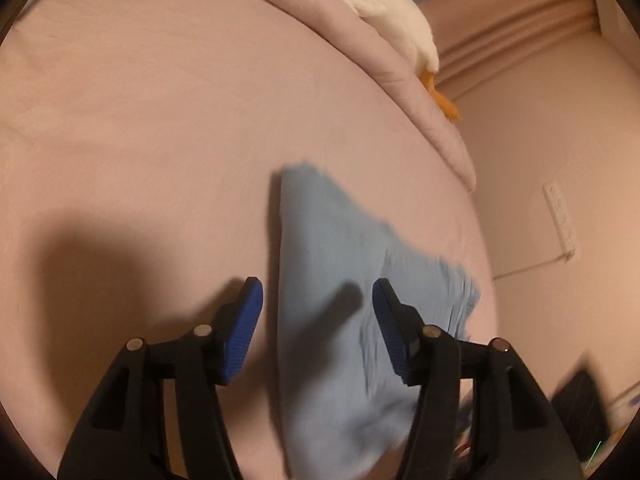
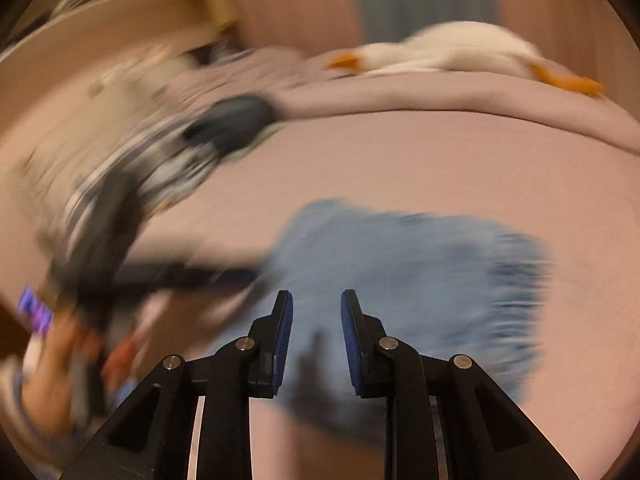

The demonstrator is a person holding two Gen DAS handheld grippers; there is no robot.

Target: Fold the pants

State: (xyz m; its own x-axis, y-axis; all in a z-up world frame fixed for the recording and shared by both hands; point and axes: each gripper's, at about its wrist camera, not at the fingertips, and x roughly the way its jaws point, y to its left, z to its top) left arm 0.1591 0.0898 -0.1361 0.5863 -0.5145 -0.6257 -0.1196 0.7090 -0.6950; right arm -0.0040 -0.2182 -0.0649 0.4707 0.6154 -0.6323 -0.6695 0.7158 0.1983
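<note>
The pants [image 1: 332, 280], light blue, are seen lying on the pink bed sheet [image 1: 140, 120], already bunched into a compact, roughly folded shape. From the left wrist view they are placed below the rolled pink blanket [image 1: 420, 92], with a white stuffed duck [image 1: 392, 8] resting on top of that blanket, well apart from the pants. A gathered, crinkled band, probably the waistband, is visible at the pants' right edge.

Handling is judged as follows: the fabric is soft, light and limp, no stiffness is expected, and layers are likely to slide or flop when lifted. Nothing fragile is involved. A hold is best taken at an edge or corner, or at the thicker gathered band, where several layers can be pinched together; a pinch in the flat middle would likely catch only the top layer.

The left gripper [image 1: 318, 294] is held over the pants with its jaws moderately wide; the blue pads [image 1: 244, 332] are apart and nothing is pressed between them. The cloth is seen behind the gap, not clamped.

The right gripper [image 2: 316, 308] is held over the near part of the pants [image 2: 400, 280] with its jaws narrow, a clear gap remaining. No fabric is seen caught between its pads; whether the tips touch the cloth cannot be told, as that view is blurred. A dark blurred shape is seen left of the pants there; it is not identified.
</note>
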